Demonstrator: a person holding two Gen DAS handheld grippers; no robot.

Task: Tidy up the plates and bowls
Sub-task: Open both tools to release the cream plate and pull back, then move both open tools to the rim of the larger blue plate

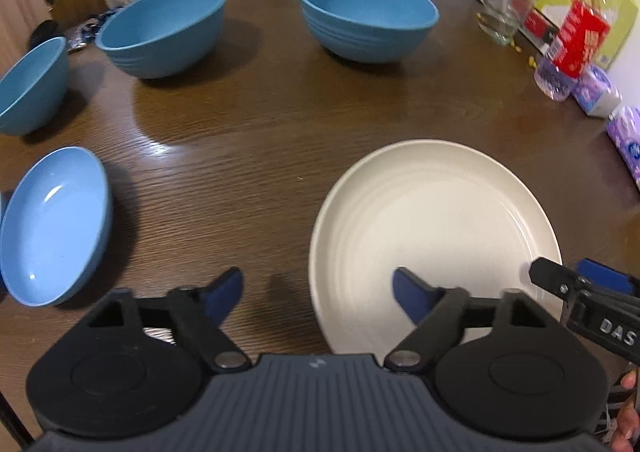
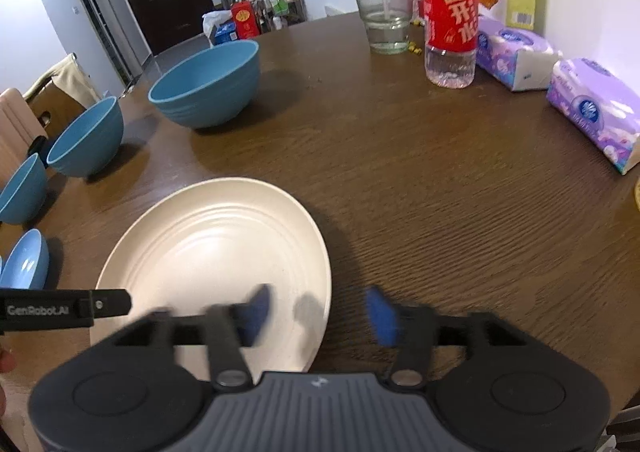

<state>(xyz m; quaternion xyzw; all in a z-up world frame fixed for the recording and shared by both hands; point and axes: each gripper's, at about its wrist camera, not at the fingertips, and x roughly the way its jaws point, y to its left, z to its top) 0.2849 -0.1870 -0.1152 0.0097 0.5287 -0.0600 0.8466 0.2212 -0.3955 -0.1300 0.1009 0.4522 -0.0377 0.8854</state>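
On a brown wooden table (image 1: 260, 156): one cream plate (image 1: 436, 236), flat, with nothing on it. Three deep blue bowls behind it, each apart from the others: far bowl (image 1: 368, 18), middle bowl (image 1: 162, 30) and left bowl (image 1: 30, 86), all with nothing inside. One shallow light blue dish (image 1: 54, 226) at the near left, also bare inside.

Left gripper (image 1: 318, 294) wide open, holding nothing, one finger over the plate's near rim, the other over bare table. Right gripper (image 2: 318, 312) open too, holding nothing, spread across the plate's right rim, fingers blurred.

By the far right edge: a glass (image 2: 386, 22) with a little water, a bottle (image 2: 450, 16) with a red label and water low inside, two purple tissue packs (image 2: 592, 112).
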